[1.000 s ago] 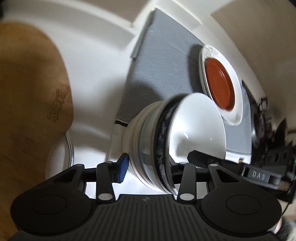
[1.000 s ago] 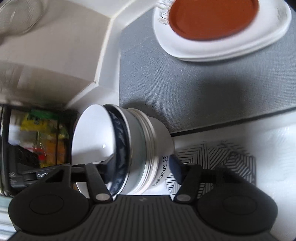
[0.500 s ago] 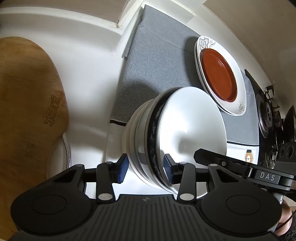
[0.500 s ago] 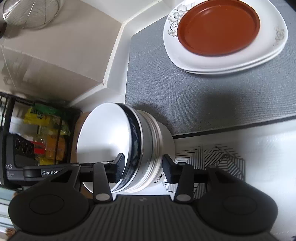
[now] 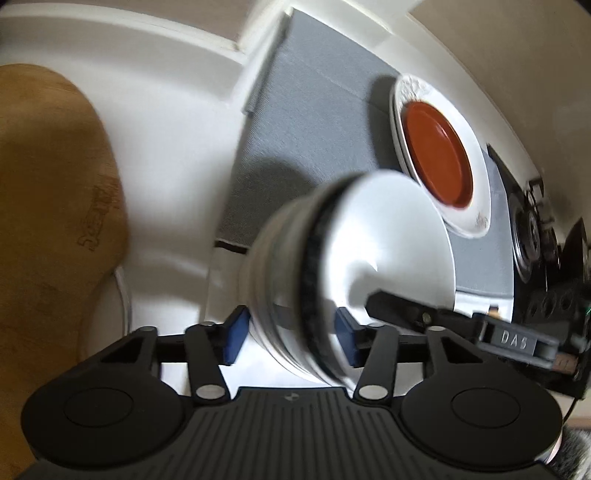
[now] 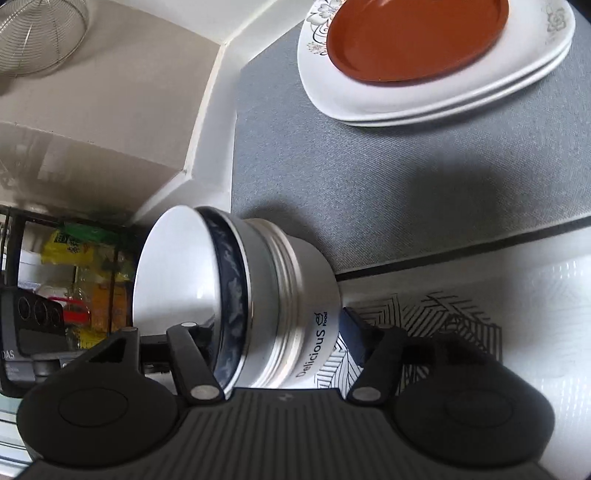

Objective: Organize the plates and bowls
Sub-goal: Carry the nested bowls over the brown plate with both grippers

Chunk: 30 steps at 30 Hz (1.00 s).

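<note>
A nested stack of bowls, the top one white inside with a dark blue rim, sits at the near edge of a grey mat. Around its near side is my left gripper, jaws opening, blue pads just off the walls. My right gripper straddles the opposite side, jaws opening. One of its fingers is inside the top bowl and the other pad stands clear of the outer wall. A red plate lies on stacked white flowered plates farther back on the mat.
A wooden cutting board fills the left of the left wrist view, with a metal rim beside it. A stove burner lies past the plates. A wire strainer hangs at the wall, and a rack of packets stands beside the bowls.
Both grippers' jaws have widened around the bowl stack. The right gripper's outer pad has come off the wall. The plates sit larger and higher in the right wrist view.
</note>
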Available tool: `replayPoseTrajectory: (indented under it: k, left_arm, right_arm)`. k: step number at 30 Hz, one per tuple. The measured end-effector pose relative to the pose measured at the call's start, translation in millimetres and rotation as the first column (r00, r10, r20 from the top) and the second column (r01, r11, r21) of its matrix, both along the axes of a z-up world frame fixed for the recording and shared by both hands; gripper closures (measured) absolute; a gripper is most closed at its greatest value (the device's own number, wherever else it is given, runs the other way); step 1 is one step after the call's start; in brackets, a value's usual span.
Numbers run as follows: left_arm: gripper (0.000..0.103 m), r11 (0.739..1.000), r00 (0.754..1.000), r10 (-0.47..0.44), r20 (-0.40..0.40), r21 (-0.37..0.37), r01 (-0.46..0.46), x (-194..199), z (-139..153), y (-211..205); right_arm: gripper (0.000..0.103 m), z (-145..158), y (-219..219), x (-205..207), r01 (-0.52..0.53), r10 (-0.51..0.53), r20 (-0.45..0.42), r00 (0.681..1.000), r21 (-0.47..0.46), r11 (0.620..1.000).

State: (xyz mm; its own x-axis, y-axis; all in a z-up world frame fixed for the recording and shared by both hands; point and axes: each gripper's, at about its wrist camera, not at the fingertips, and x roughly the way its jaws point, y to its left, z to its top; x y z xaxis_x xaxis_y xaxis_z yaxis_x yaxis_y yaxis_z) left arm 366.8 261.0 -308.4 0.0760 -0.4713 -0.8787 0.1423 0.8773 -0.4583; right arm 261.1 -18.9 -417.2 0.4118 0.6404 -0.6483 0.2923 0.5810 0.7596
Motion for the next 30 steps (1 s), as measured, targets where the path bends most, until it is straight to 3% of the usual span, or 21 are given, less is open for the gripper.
replayPoseTrajectory:
  k: [2, 6, 9, 12, 14, 17, 19, 21, 23, 24, 26, 27, 30]
  left_arm:
    - [0.055, 1.000, 0.999, -0.016, 0.038, 0.010, 0.016, -0.1, 8.9, -2.9]
    - [0.056, 0.996, 0.992, -0.065, 0.109, 0.072, 0.057, -1.7, 23.0, -13.0]
    - [0.057, 0.999, 0.998, -0.049, 0.026, 0.014, 0.049, 6.8, 10.8, -8.7]
    - [0.058, 0.999, 0.999, -0.047, -0.010, 0.004, 0.047, 10.4, 0.2, -4.2]
    - [0.058, 0.999, 0.999, -0.015, -0.046, -0.043, 0.013, 14.8, -8.2, 3.0]
    - [0.054, 0.991, 0.993, 0.041, -0.108, -0.125, -0.055, 23.2, -19.1, 18.8]
    - [0.049, 0.978, 0.987, 0.069, -0.145, -0.185, -0.096, 27.4, -30.2, 28.4]
    - [0.040, 0.957, 0.977, 0.096, -0.190, -0.252, -0.143, 29.5, -45.4, 37.9]
    - [0.040, 0.950, 0.978, 0.089, -0.191, -0.279, -0.141, 28.6, -49.4, 40.5]
    - [0.041, 0.961, 0.984, 0.072, -0.160, -0.254, -0.112, 26.6, -44.1, 37.4]
    - [0.044, 0.980, 0.993, 0.036, -0.114, -0.188, -0.057, 22.9, -34.6, 28.9]
    - [0.044, 0.983, 0.994, 0.034, -0.101, -0.178, -0.052, 21.7, -31.8, 27.5]
    - [0.047, 0.982, 0.993, 0.047, -0.106, -0.175, -0.065, 23.6, -31.8, 28.8]
  right_arm:
    - [0.042, -2.4, -3.4, -6.2, 0.007, -0.007, -0.004, 1.000, 0.024, 1.000]
    - [0.060, 9.3, -2.6, -14.4, 0.013, -0.014, 0.023, 1.000, 0.035, 0.999]
    - [0.060, 17.8, -6.5, -14.8, 0.020, -0.020, 0.057, 0.998, -0.007, 1.000]
    - [0.061, 21.1, -9.8, -9.6, 0.015, -0.013, 0.080, 0.997, -0.019, 1.000]
    - [0.060, 22.6, -8.7, -3.4, 0.022, -0.019, 0.096, 0.995, -0.029, 0.999]
    - [0.050, 13.6, -8.7, 5.2, 0.030, -0.029, 0.081, 0.996, -0.007, 1.000]
    - [0.036, -2.4, -11.9, 9.9, 0.030, -0.032, 0.050, 0.998, 0.046, 0.999]
    - [0.028, -18.3, -18.9, 10.2, 0.074, -0.080, 0.048, 0.996, 0.120, 0.990]
    - [0.026, -28.2, -25.3, 8.0, 0.128, -0.142, 0.059, 0.988, 0.204, 0.971]
    - [0.028, -26.8, -24.4, 8.1, 0.124, -0.140, 0.071, 0.988, 0.199, 0.972]
    - [0.044, -16.1, -23.4, 7.0, 0.123, -0.147, 0.118, 0.982, 0.189, 0.974]
    - [0.058, -10.3, -25.0, 7.1, 0.122, -0.152, 0.140, 0.978, 0.202, 0.972]
    - [0.061, -2.9, -22.0, 12.2, 0.088, -0.111, 0.135, 0.985, 0.162, 0.983]
